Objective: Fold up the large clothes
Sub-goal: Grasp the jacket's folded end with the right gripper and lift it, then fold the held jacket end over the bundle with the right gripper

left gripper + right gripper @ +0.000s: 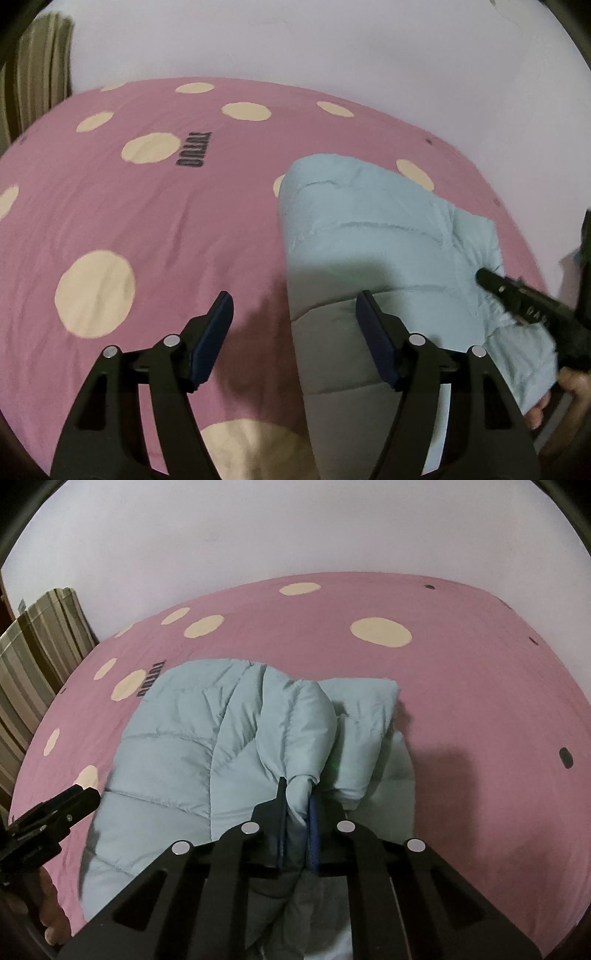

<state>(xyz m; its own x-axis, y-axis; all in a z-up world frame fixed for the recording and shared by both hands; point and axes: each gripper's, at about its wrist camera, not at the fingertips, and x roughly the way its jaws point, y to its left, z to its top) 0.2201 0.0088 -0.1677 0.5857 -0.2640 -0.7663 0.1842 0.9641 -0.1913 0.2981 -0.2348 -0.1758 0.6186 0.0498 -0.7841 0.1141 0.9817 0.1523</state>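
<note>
Pale blue quilted jacket on pink spotted bedspread, partly folded.

Right-wrist view: jacket fills centre and lower left, long axis running from frame bottom toward upper centre; a puffy fold is pinched in the clenched right gripper. Left-wrist view: left gripper released, jaws apart (nothing between them) over the jacket's left edge, lower centre.

Light was soft, even and rather dim, with a pinkish cast. Both fisheye views bowed the bed strongly and darkened to black at the corners. Dull shadows fell beside the jacket and under the fingers. The picture was slightly soft throughout, blurrier toward the edges; no glare showed.
</note>
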